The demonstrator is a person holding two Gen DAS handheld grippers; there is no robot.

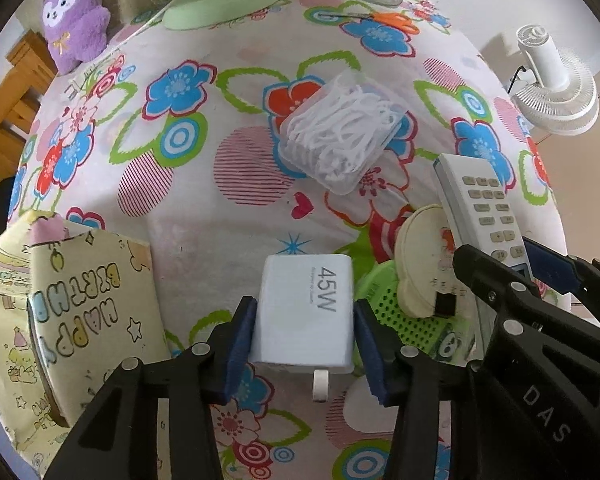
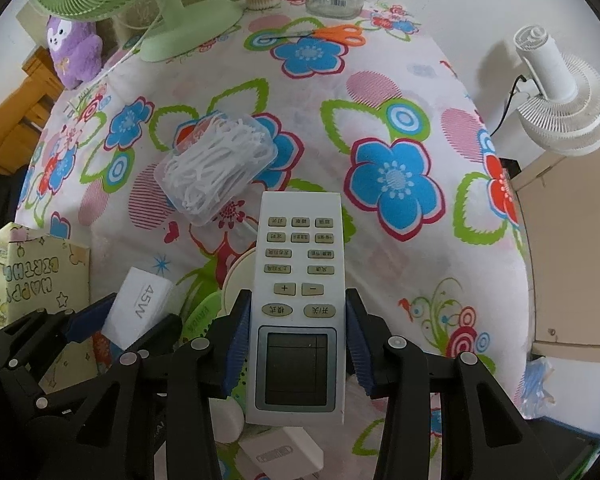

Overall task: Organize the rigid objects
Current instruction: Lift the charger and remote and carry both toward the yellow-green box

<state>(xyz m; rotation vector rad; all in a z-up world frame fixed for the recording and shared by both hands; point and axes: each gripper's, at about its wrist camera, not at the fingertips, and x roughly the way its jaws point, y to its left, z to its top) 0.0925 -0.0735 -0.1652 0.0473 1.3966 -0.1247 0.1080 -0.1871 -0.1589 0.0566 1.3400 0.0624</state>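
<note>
- left tool (image 1: 304, 344) clamped on white 45W charger (image 1: 306, 314), bottom centre of left wrist view, blue pads on both its sides
- right tool (image 2: 298, 344) clamped on white remote (image 2: 298, 304), bottom centre of right wrist view, screen end between pads
- clear box of floss picks (image 1: 340, 138) on floral counter (image 1: 204, 208), mid frame
- green perforated basket (image 1: 404, 312) lower right in left view, beside charger
- yellow birthday bag (image 1: 84, 292) lower left

soft even daylight, sharp focus, strong fisheye bending, dark vignetted corners
</note>
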